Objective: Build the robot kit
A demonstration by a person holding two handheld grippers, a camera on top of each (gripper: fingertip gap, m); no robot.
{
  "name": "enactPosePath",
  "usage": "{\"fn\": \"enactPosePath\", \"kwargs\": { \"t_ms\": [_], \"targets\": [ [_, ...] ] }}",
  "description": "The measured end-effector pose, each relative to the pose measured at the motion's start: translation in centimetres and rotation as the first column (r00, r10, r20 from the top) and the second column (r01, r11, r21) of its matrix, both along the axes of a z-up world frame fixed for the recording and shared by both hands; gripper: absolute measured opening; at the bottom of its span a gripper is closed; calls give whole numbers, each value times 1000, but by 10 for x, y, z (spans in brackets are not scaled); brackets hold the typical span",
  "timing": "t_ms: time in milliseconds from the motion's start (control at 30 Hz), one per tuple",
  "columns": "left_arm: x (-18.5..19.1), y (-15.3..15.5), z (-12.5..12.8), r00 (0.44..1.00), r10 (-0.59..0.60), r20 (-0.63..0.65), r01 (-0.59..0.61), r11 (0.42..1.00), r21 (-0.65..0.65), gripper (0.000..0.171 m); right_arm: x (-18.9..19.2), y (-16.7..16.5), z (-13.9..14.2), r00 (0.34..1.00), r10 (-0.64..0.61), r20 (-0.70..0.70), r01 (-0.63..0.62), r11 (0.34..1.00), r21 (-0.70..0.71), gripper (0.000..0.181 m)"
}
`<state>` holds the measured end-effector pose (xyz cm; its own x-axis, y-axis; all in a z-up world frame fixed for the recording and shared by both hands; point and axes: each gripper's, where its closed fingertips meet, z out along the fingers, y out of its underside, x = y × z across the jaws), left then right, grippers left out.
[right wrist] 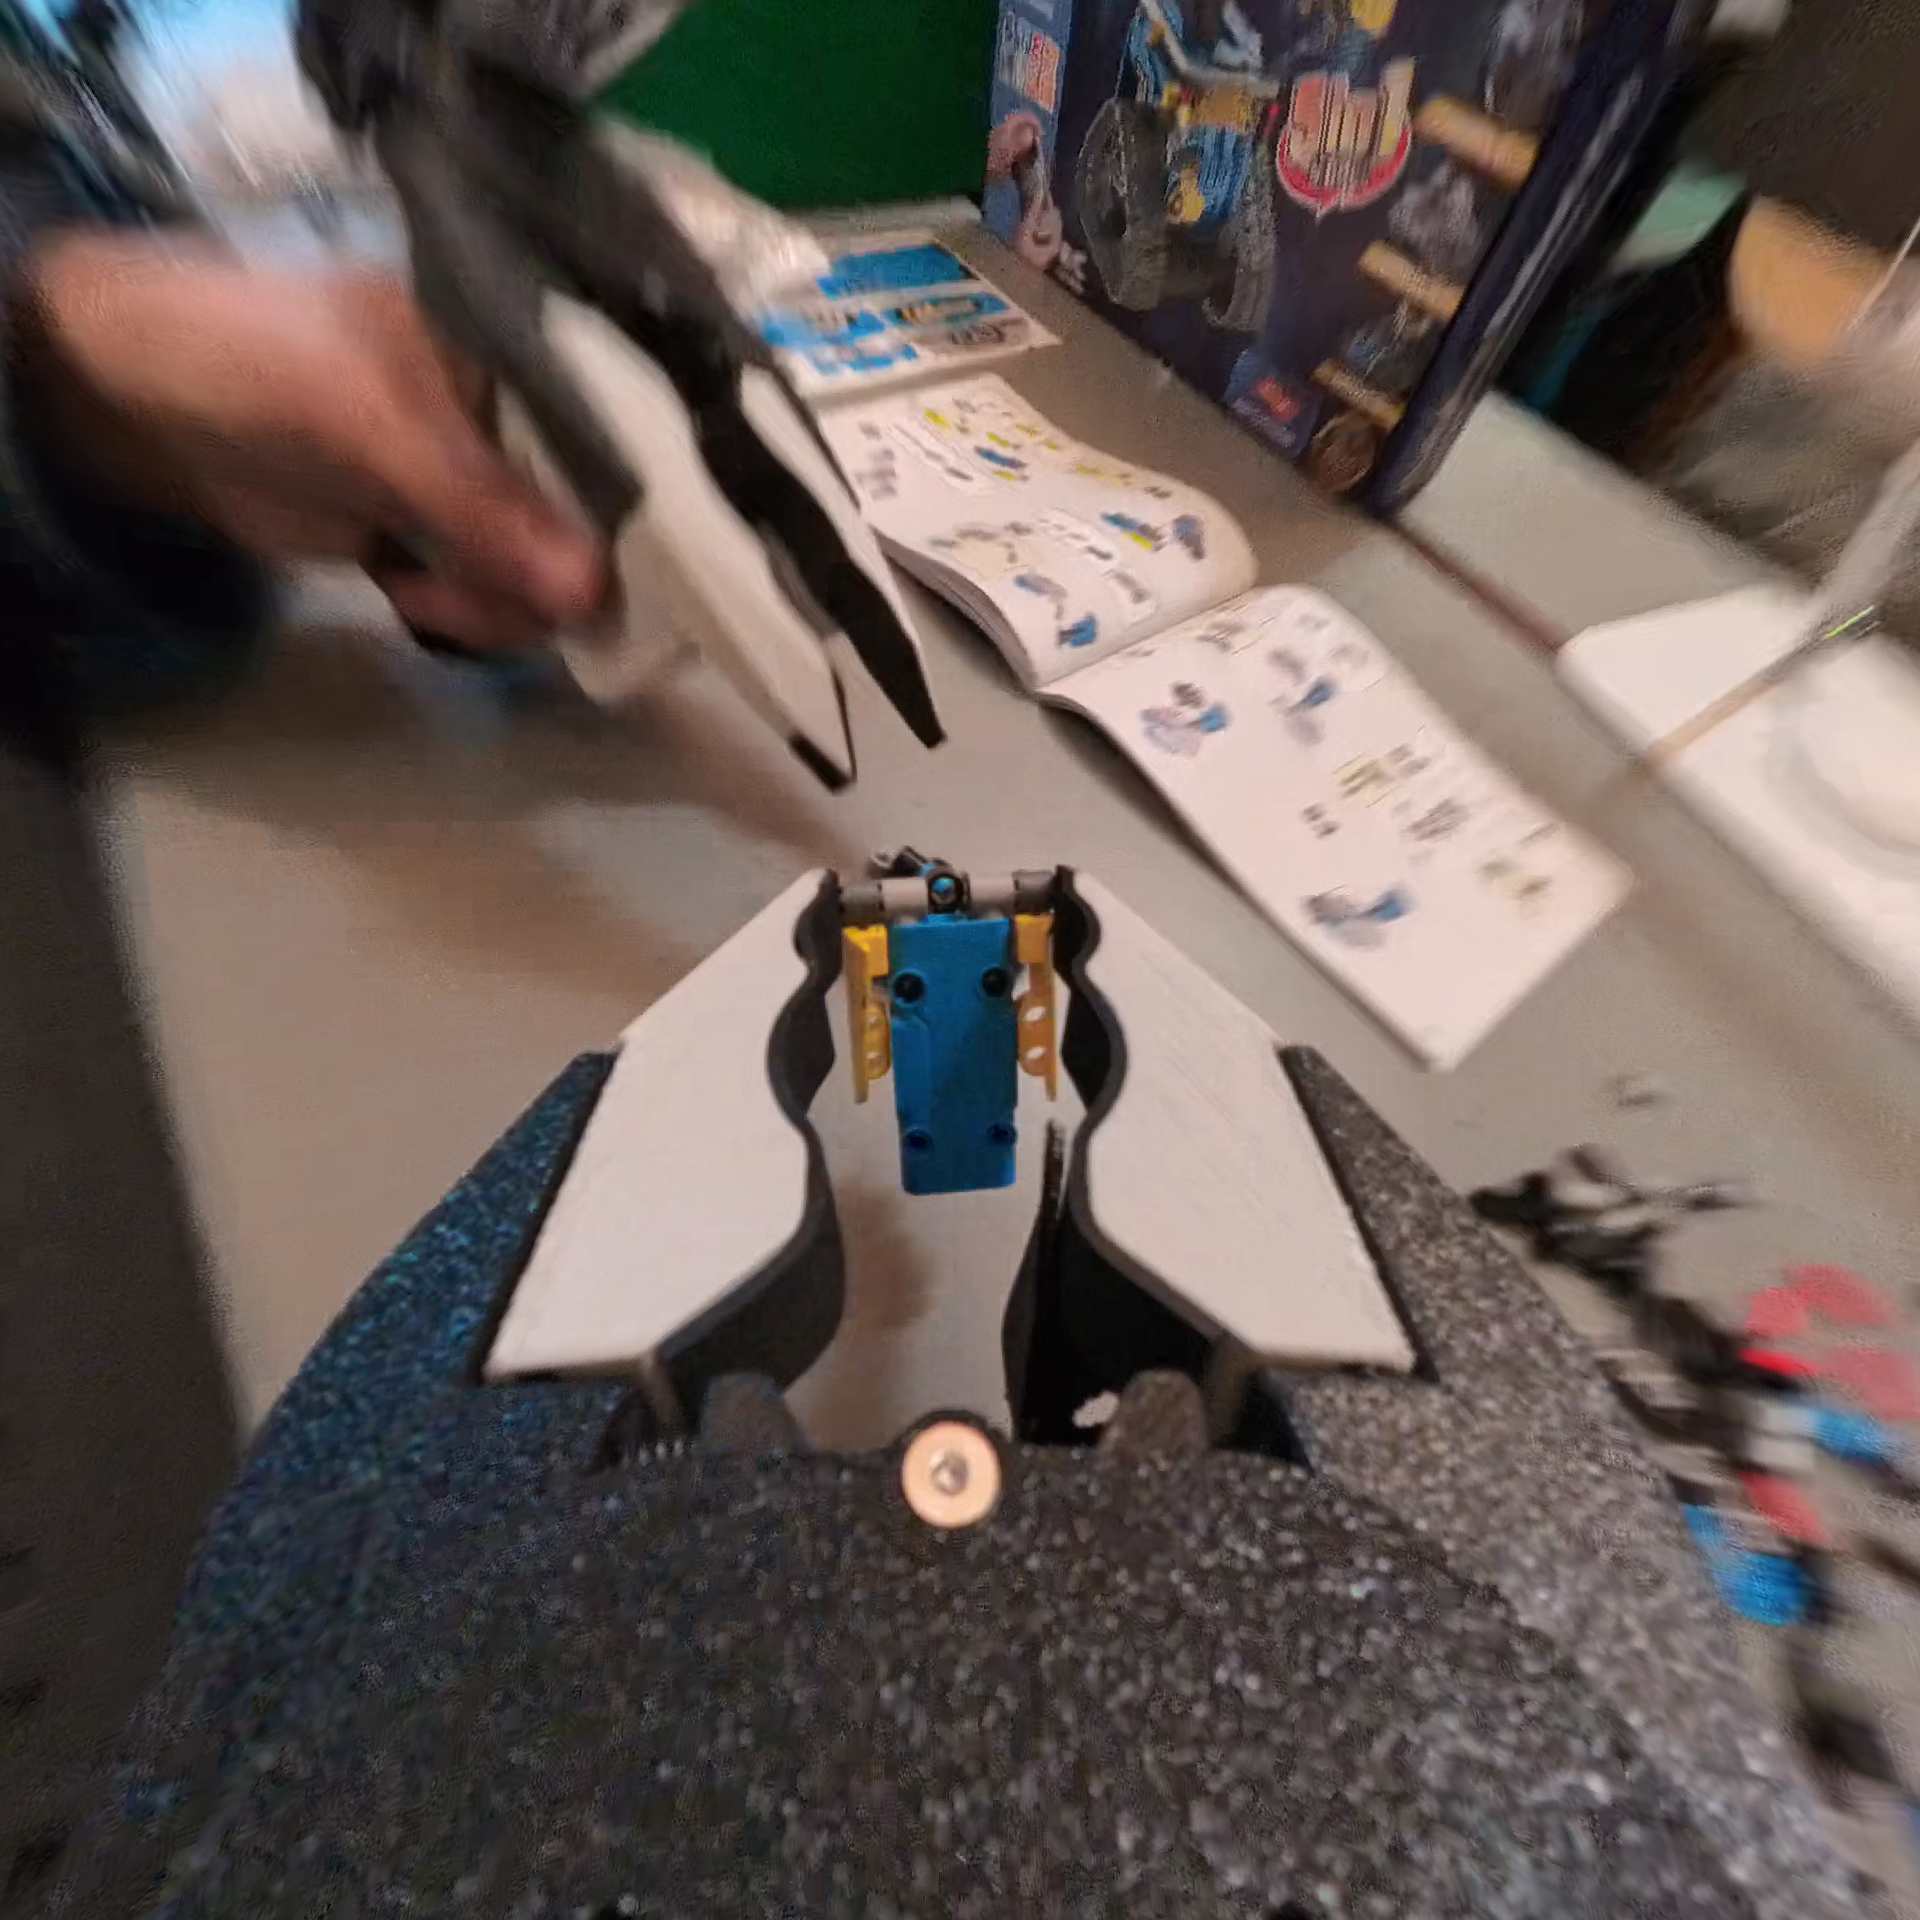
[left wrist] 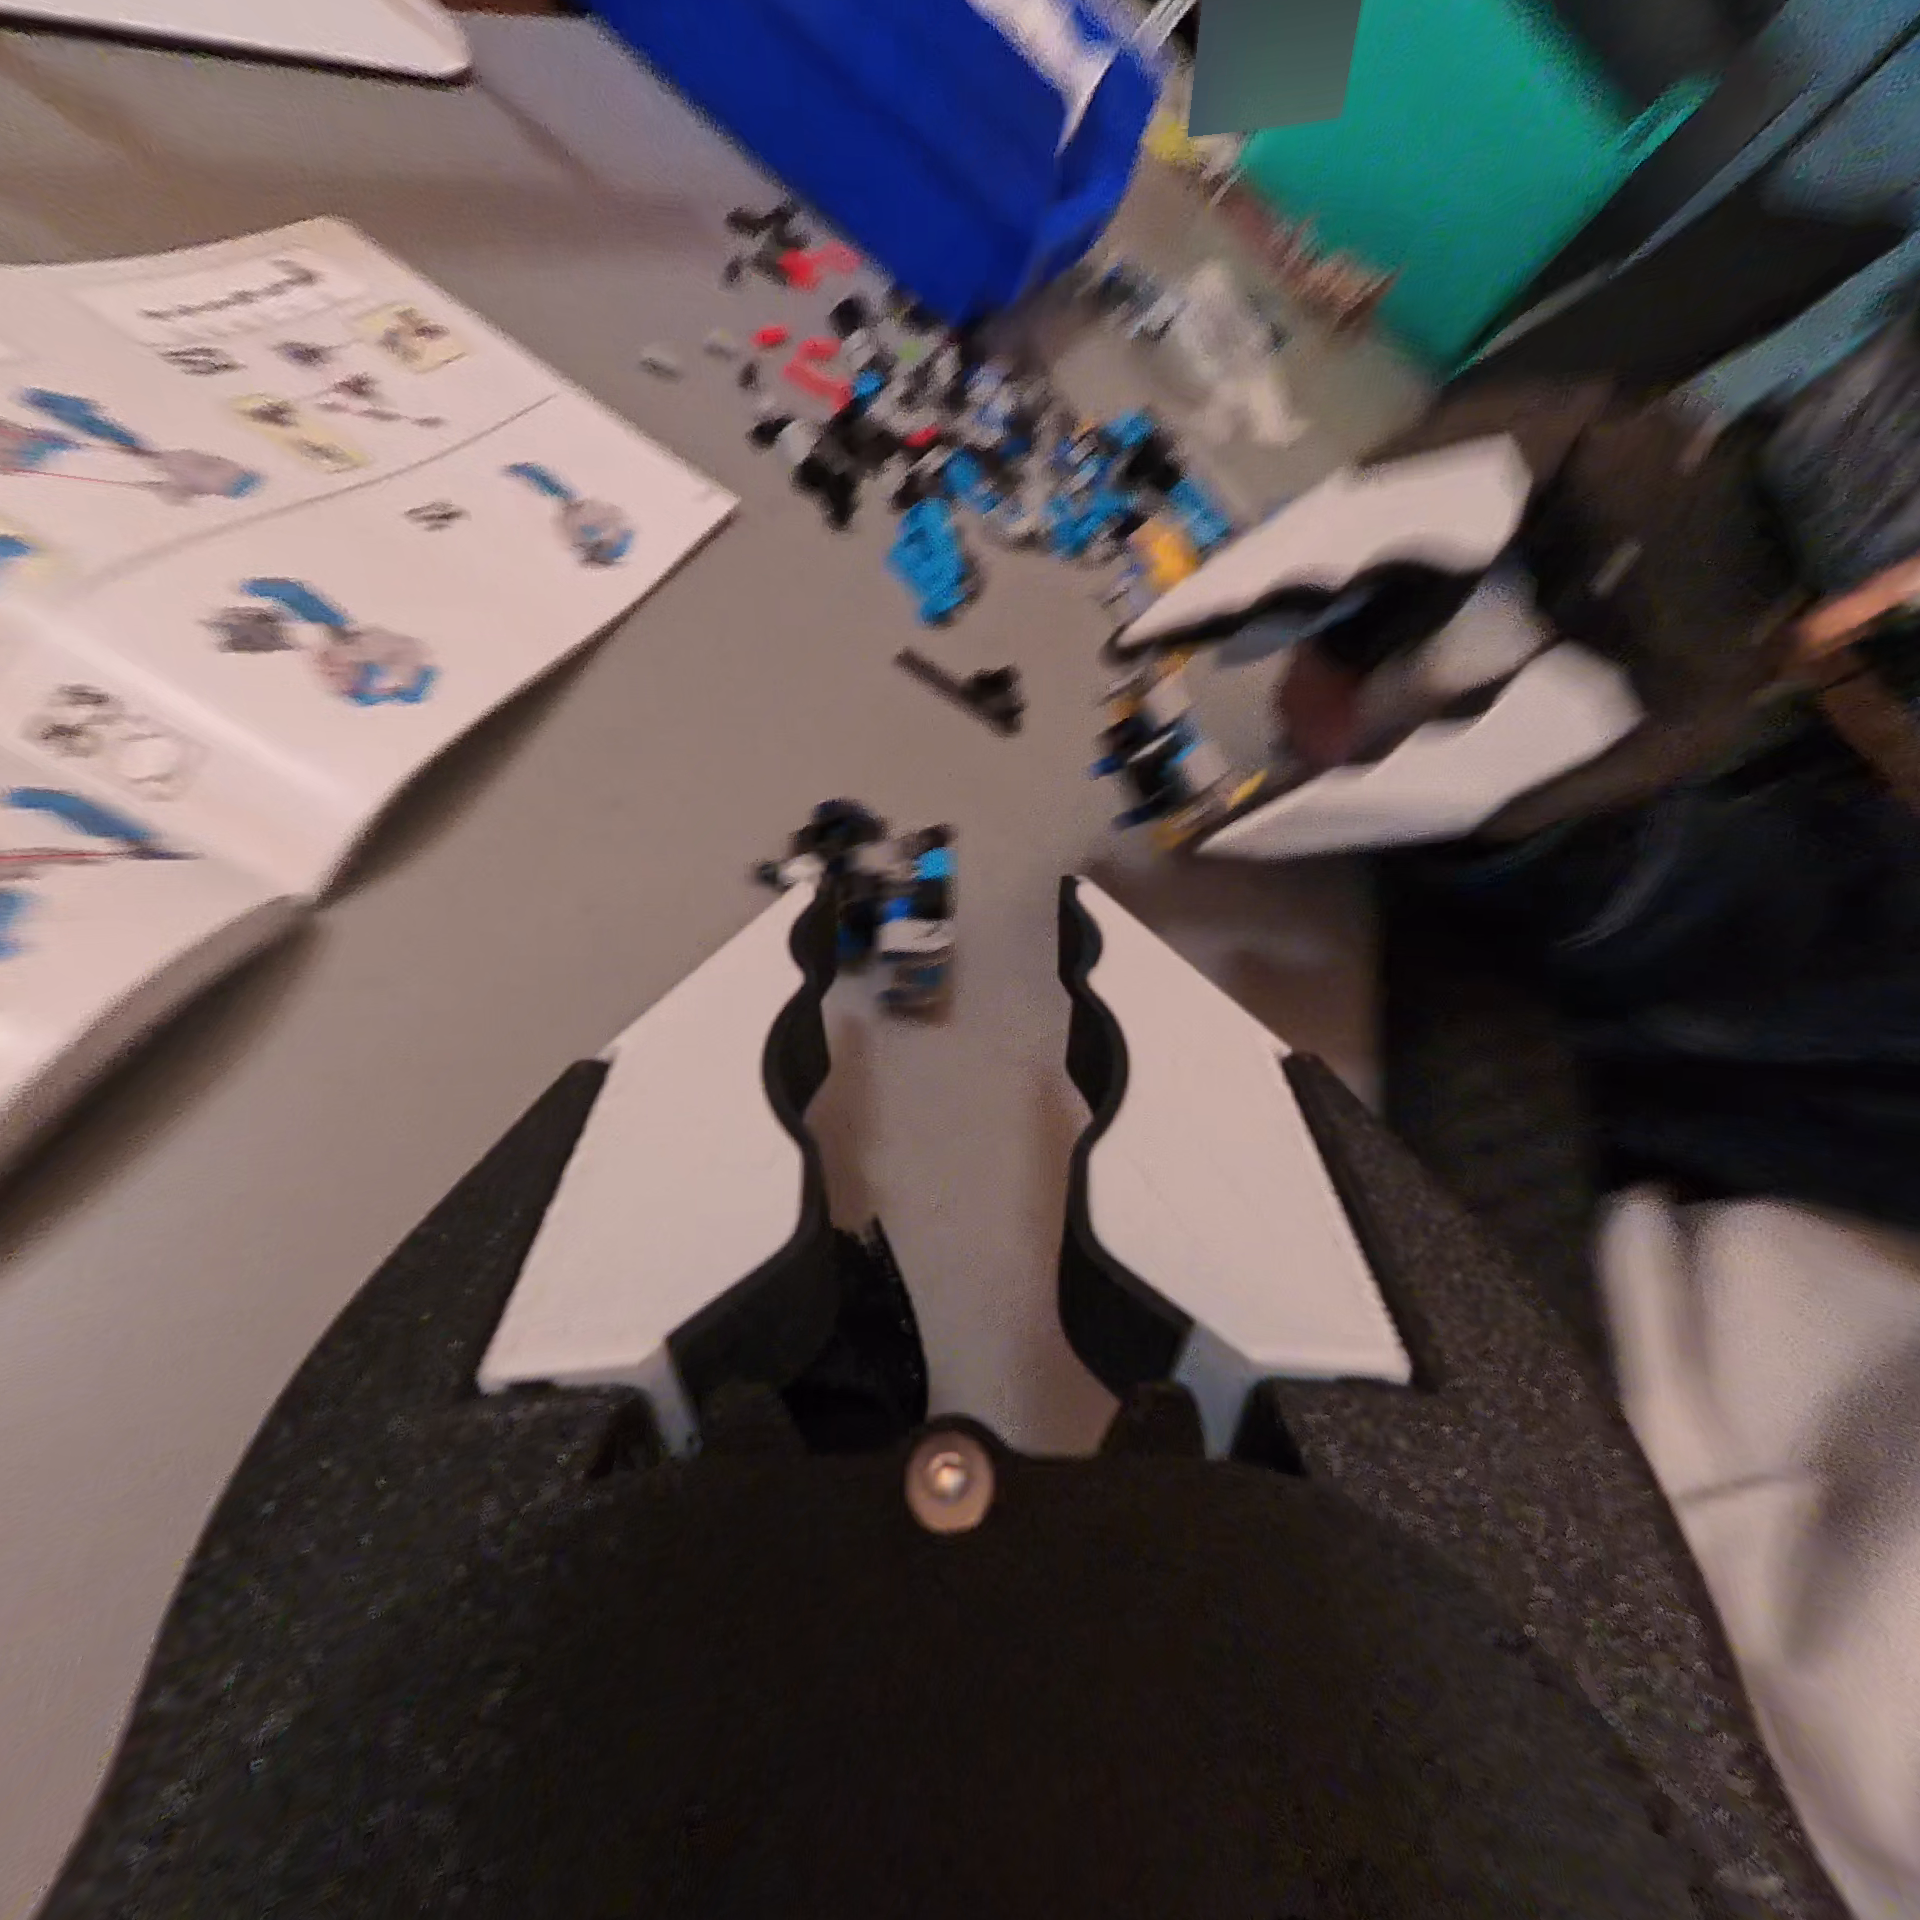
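Blue-and-yellow brick assembly [right wrist: 951,1039] clamped between right gripper [right wrist: 948,883] fingertips above grey table [right wrist: 416,987]; left gripper [left wrist: 935,894] spread apart, small black-blue brick model [left wrist: 883,904] between tips; instruction booklet [right wrist: 1195,665] open nearby

grey table [left wrist: 582,790]: open instruction booklet [left wrist: 260,582], loose pile of small bricks [left wrist: 966,457], small built piece [left wrist: 894,914].

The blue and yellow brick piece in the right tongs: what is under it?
Under the blue and yellow brick piece, held in the right tongs, only bare grey table shows. Its underside is hidden.
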<state>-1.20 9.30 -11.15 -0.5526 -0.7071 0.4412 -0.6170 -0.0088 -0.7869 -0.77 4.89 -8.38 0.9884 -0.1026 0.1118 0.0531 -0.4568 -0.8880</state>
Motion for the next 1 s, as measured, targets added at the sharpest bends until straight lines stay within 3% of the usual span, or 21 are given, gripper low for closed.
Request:
{"fn": "enactPosePath", "kwargs": {
  "t_ms": [67,133,300,400,533,600,667,800,900,1000],
  "targets": [
    [-2,-5,-16,998,-45,46,37,985,171,43,4,-2,4,946,34,-323,-9,997,79,40],
    [-5,-15,-26,994,-90,68,68,959,277,43,6,-5,5,825,75,-560,4,990,138,40],
    [5,-28,-36,990,-81,117,28,917,398,42,7,-8,2,518,147,-843,37,980,194,40],
    [13,-29,-37,984,-85,155,4,886,463,22,8,-9,-3,405,154,-901,52,980,190,40],
    [14,-31,-33,959,-138,248,-23,833,553,21,15,-11,-12,346,111,-932,94,984,152,39],
    [12,-31,-18,924,-165,346,-64,823,564,17,14,-12,-11,262,140,-955,100,980,171,39],
    [10,-30,2,876,-168,451,-136,812,568,16,14,-13,-15,221,130,-967,104,982,156,39],
    [-1,-42,25,832,-185,523,-118,862,493,16,7,-10,-15,203,145,-968,70,984,162,39],
    [-11,-52,41,809,-183,558,-51,925,378,16,1,-10,-9,119,194,-974,55,978,201,44],
    [-14,-51,50,807,-162,568,-33,948,318,16,-2,-12,1,37,257,-966,48,965,259,40]
  ]
}}
